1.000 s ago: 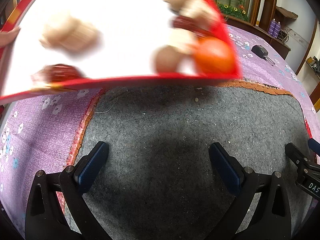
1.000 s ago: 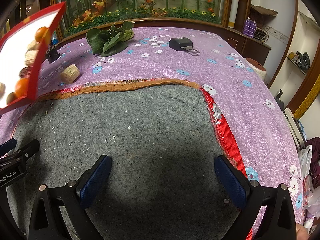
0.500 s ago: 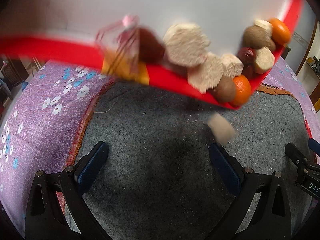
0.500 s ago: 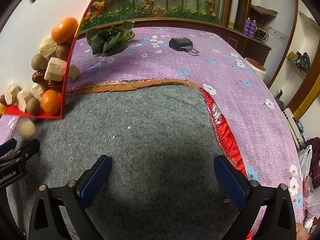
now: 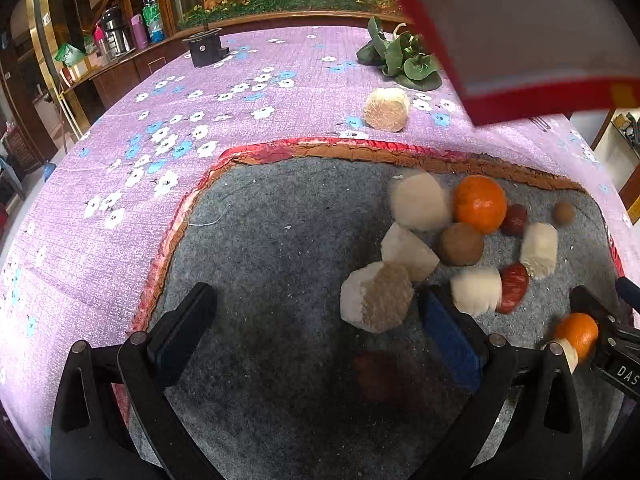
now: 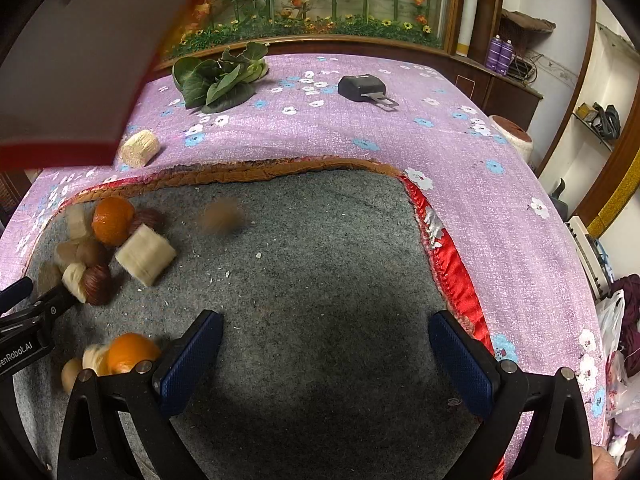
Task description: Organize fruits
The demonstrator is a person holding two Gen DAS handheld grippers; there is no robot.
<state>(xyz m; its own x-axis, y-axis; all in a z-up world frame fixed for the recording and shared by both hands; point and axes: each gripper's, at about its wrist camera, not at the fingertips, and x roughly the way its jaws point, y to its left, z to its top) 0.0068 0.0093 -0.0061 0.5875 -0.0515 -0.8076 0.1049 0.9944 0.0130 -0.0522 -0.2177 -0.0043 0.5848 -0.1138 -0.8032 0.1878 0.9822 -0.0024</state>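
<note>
Both hand-held grippers (image 5: 320,320) (image 6: 324,344) wide, empty, fruits (image 5: 460,248) strewn on grey mat (image 5: 280,248), oranges, brown, pale chunks

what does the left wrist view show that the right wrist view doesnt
Only the left wrist view shows the black stand and the bottles on the far counter. Only the right wrist view shows the black buckle and the purple cans. Both show the leafy greens, the straw roll, the tipped red tray and the fruit pile on the grey mat.

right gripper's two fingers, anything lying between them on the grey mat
No. In the right wrist view the grey mat between the open right gripper fingers is bare, apart from small crumbs. The nearest orange lies outside its left finger.
</note>
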